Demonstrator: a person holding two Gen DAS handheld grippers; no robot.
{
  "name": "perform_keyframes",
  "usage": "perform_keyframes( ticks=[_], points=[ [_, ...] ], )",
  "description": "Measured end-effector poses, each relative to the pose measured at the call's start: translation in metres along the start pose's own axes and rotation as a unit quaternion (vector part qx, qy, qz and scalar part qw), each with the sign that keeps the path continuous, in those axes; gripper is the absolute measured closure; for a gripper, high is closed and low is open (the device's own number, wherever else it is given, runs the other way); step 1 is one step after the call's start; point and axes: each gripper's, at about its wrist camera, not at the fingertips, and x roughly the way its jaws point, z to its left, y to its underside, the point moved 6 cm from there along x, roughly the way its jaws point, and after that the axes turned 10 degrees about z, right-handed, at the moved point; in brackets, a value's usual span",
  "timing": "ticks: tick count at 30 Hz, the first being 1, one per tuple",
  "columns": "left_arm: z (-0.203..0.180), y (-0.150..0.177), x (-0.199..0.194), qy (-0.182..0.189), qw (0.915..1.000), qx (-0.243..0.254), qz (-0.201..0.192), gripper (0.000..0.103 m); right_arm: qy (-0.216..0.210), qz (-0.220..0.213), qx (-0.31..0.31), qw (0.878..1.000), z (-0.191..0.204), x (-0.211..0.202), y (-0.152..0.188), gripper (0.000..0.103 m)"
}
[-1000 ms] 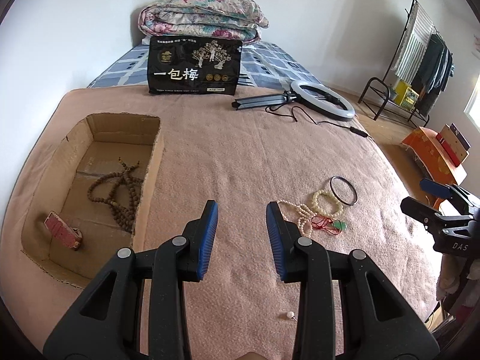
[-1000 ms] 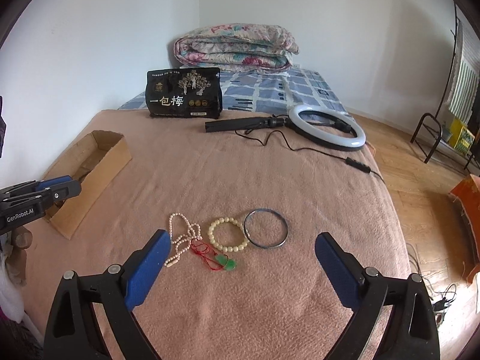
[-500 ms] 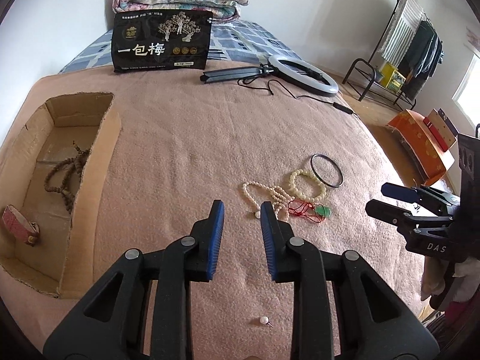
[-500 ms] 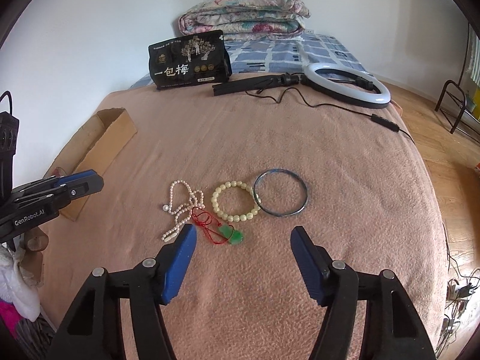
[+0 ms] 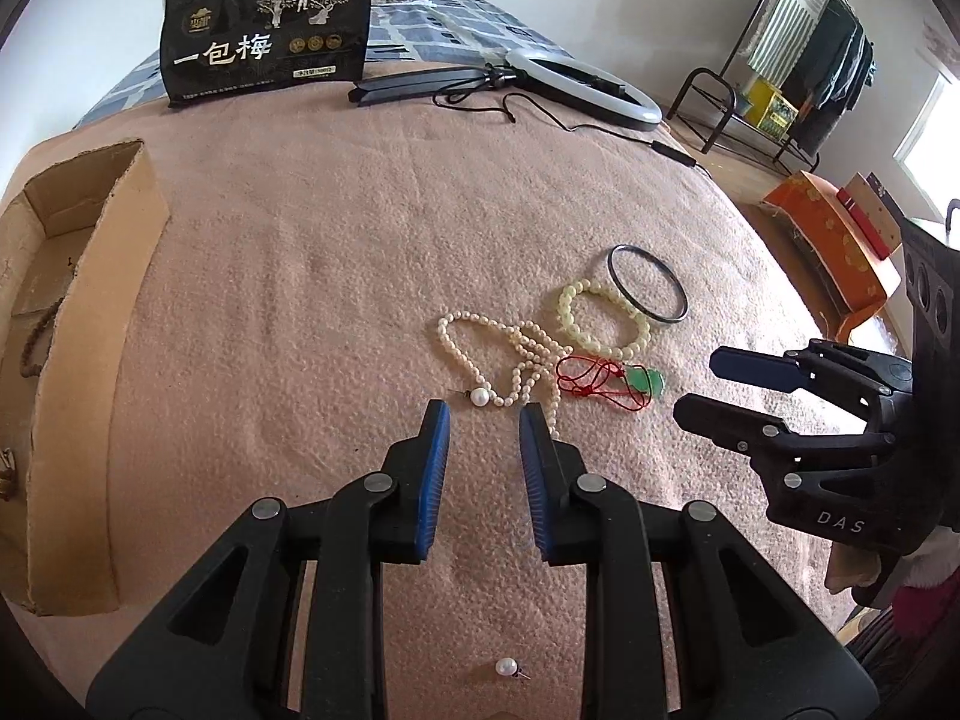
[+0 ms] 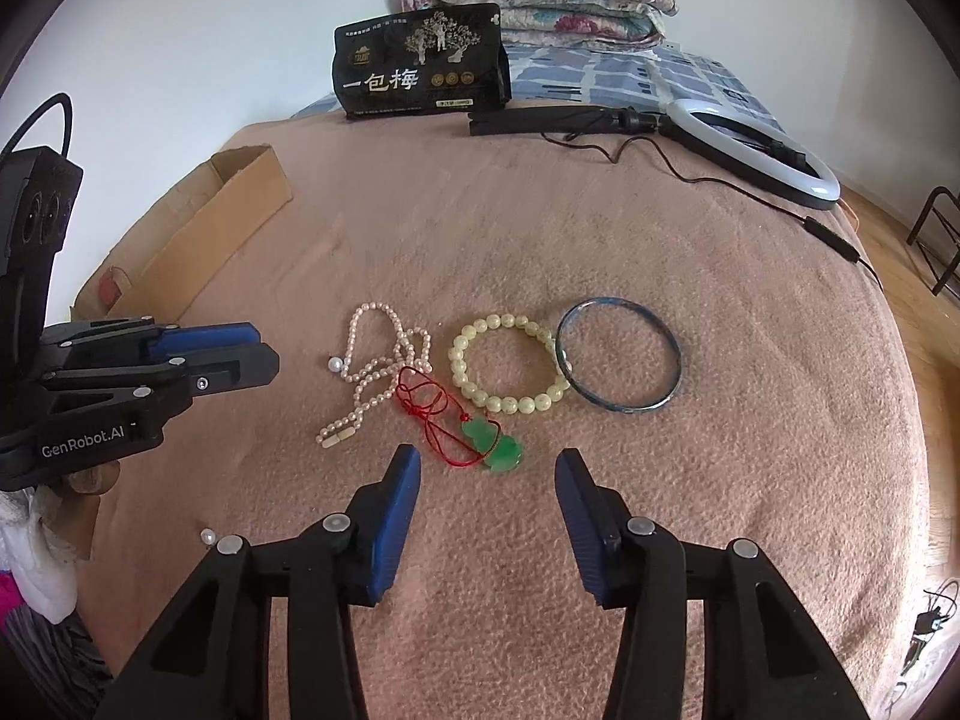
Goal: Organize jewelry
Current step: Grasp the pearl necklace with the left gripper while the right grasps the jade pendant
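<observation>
On a fuzzy pink blanket (image 6: 540, 228), a knobbly pearl necklace (image 5: 510, 354) lies just ahead of the left gripper (image 5: 480, 414), its narrow jaws empty. The right gripper (image 6: 486, 456), jaws closing on nothing, points at a glossy green pendant (image 6: 495, 444) on red cord. A black bag (image 6: 420, 63) reads "一包梅".

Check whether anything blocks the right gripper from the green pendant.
Nothing visible does. The right gripper, jaws closing with nothing between them, has only bare blanket before the green pendant. The pendant's red cord lies over the pearl necklace, so lifting may drag that.
</observation>
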Motion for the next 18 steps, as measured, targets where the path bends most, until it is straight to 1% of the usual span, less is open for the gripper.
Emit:
perform_keyframes(
  ticks=[5, 18],
  points=[
    [0.001, 0.000, 0.012, -0.005, 0.9999, 0.002, 0.010, 0.079, 0.001, 0.007, -0.007, 1.000, -0.002, 0.010, 0.000, 0.057],
    [-0.002, -0.007, 0.032, -0.012, 0.9997, 0.008, 0.018, 0.080, 0.005, 0.017, -0.023, 1.000, 0.002, 0.031, -0.011, 0.060]
  ],
)
